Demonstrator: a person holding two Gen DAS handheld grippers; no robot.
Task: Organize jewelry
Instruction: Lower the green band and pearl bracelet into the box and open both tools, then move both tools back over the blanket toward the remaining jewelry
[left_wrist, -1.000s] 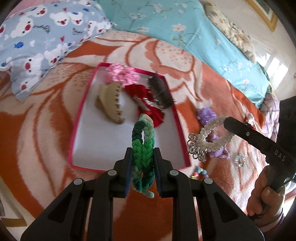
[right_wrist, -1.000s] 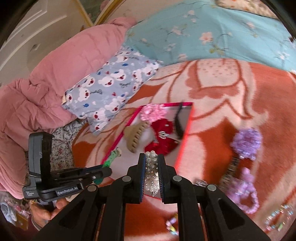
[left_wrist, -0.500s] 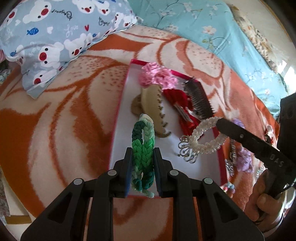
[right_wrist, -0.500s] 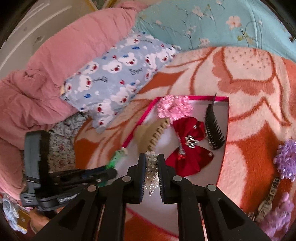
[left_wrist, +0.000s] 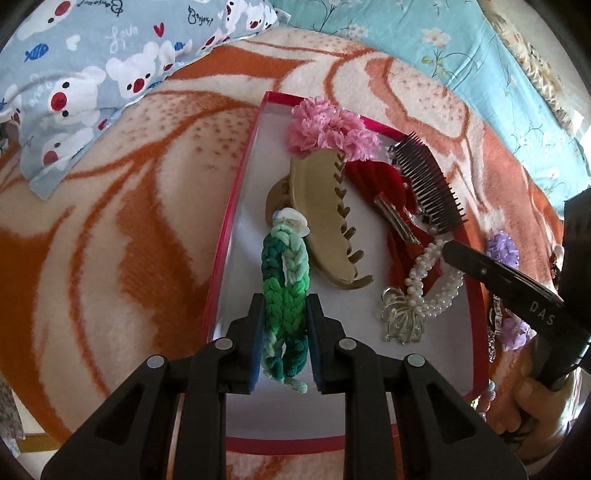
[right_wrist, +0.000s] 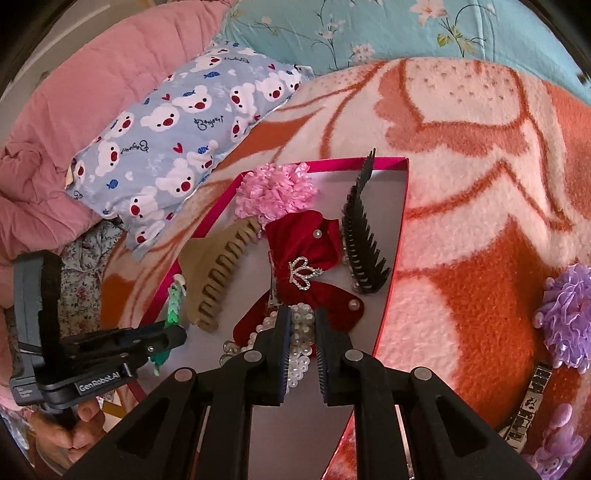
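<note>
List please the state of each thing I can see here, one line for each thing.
Left tool: shut on the green braided band, above the box.
Right tool: shut on the pearl bracelet, above the box.
Pink-rimmed box: open, no lid on it.
Beige claw clip: closed, lying in the box.
Red bow: lying in the box.
Dark comb: in the box, leaning on its rim.
Pink flower scrunchie: in the box.
Purple scrunchie: outside the box, on the blanket.
</note>
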